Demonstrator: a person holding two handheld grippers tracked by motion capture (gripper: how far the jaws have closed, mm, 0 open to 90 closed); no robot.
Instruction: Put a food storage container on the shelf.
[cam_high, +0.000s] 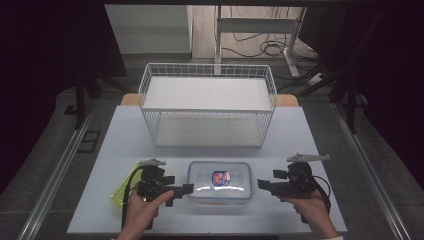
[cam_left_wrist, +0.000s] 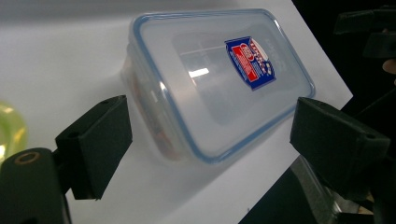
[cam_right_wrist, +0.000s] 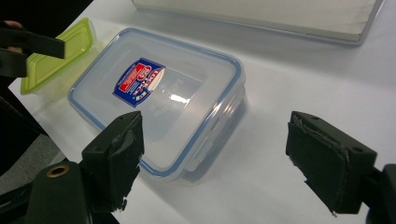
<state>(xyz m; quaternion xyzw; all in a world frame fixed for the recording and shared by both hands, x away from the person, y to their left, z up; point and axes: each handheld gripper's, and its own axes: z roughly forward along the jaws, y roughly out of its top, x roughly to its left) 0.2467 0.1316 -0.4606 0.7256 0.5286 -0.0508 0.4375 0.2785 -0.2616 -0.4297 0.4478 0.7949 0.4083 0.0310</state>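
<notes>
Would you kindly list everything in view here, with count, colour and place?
Clear container: one, transparent with a blue-rimmed lid and a red and blue label, near the front edge of the table between the two tools.
Green container: one, yellow-green, lid on, beside the clear container on the left tool's side.
Wire basket: one, white, at the far middle of the table, on its side with its opening toward the person.
Table: one, pale blue-white top.
Cables: several, dark, on the floor beyond the table.
Left tool: one, black, open, aimed at the clear container's left end.
Right tool: one, black, open, aimed at its right end.
Hands: two, one gripping each tool.
</notes>
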